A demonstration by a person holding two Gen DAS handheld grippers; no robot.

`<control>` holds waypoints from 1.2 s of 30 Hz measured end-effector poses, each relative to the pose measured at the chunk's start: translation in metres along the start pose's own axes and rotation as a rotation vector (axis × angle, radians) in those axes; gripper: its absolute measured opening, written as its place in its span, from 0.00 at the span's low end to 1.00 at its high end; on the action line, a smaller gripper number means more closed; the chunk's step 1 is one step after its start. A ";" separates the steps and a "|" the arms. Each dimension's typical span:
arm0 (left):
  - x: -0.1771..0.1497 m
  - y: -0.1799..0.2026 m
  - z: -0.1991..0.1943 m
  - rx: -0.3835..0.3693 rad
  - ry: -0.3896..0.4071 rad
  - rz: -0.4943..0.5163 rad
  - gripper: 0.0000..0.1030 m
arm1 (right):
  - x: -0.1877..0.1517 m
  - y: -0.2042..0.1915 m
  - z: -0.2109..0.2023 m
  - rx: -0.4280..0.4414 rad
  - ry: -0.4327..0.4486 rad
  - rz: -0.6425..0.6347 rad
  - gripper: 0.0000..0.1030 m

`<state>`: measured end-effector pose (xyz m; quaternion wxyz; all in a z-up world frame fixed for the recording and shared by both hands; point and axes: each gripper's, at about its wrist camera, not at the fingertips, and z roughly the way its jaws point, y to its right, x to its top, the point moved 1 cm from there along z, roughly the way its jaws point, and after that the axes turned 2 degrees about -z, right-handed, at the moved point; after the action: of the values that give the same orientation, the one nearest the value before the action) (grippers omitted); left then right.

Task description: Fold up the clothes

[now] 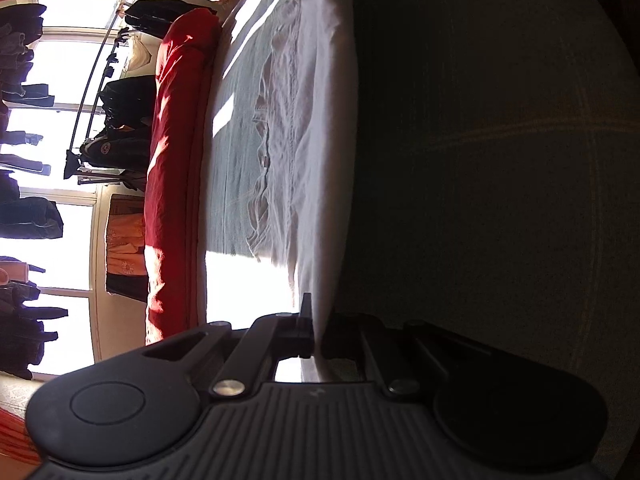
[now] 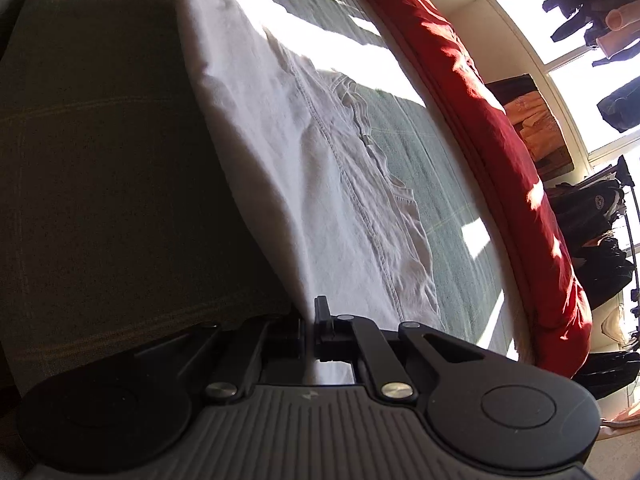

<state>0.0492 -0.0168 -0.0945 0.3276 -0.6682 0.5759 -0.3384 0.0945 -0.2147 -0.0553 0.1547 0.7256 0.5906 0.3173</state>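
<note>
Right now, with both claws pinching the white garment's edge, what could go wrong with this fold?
1. Each claw, left and right, grips only a thin strip of the white garment, so the cloth might slip out.
2. The garment is already wrinkled near its seam; folding may press those creases in.
3. The far part rests on the green bedcover and could drag and bunch.

Two wrist fisheyes, each close behind its claw, rolled sideways, sharing white garment [image 1: 316, 128] and green bedcover [image 2: 432, 200]

Both grippers' jaws clamped tight
</note>
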 end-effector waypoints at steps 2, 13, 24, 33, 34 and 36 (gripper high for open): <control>0.001 0.003 -0.014 -0.005 0.002 -0.001 0.01 | -0.003 -0.007 -0.015 0.009 0.001 -0.002 0.04; 0.006 0.036 -0.068 -0.062 0.015 -0.013 0.02 | -0.026 -0.055 -0.064 0.069 -0.019 0.017 0.05; -0.003 0.059 -0.081 -0.219 -0.041 -0.017 0.13 | -0.044 -0.076 -0.052 0.173 -0.119 0.005 0.20; -0.029 -0.009 -0.097 -0.386 -0.105 -0.315 0.15 | -0.073 -0.036 -0.089 0.254 -0.111 0.159 0.23; -0.029 -0.021 -0.097 -0.385 -0.102 -0.365 0.15 | -0.071 -0.026 -0.092 0.258 -0.091 0.204 0.23; -0.025 -0.040 -0.093 -0.396 -0.078 -0.497 0.19 | -0.066 -0.008 -0.096 0.271 -0.041 0.308 0.25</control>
<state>-0.0091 0.0088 -0.0119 0.1203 -0.8515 0.4369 -0.2637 0.0204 -0.2905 -0.0065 0.0174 0.8277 0.5069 0.2400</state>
